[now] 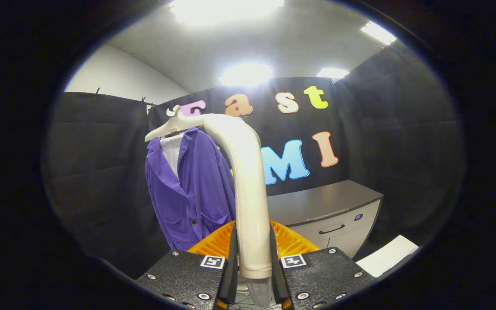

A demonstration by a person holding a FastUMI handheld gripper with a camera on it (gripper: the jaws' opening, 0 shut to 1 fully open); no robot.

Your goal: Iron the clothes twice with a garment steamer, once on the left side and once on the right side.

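Note:
A cream garment steamer (248, 181) stands upright between my fingers, its handle pressed by both of them and its head bent toward the clothes. My gripper (252, 258) is shut on that handle. Beyond the steamer's head hangs a purple jacket (192, 189) over a white shirt on a pale hanger (168, 127), in front of the black cloth wall. The steamer's neck hides the jacket's right edge. The steamer head sits near the hanger's top, at the jacket's collar; whether it touches the cloth I cannot tell.
A grey cabinet (330, 206) with a drawer handle stands to the right of the jacket, beyond the fingers. A white sheet (388, 254) lies low to the right. Black cloth walls close in on the sides.

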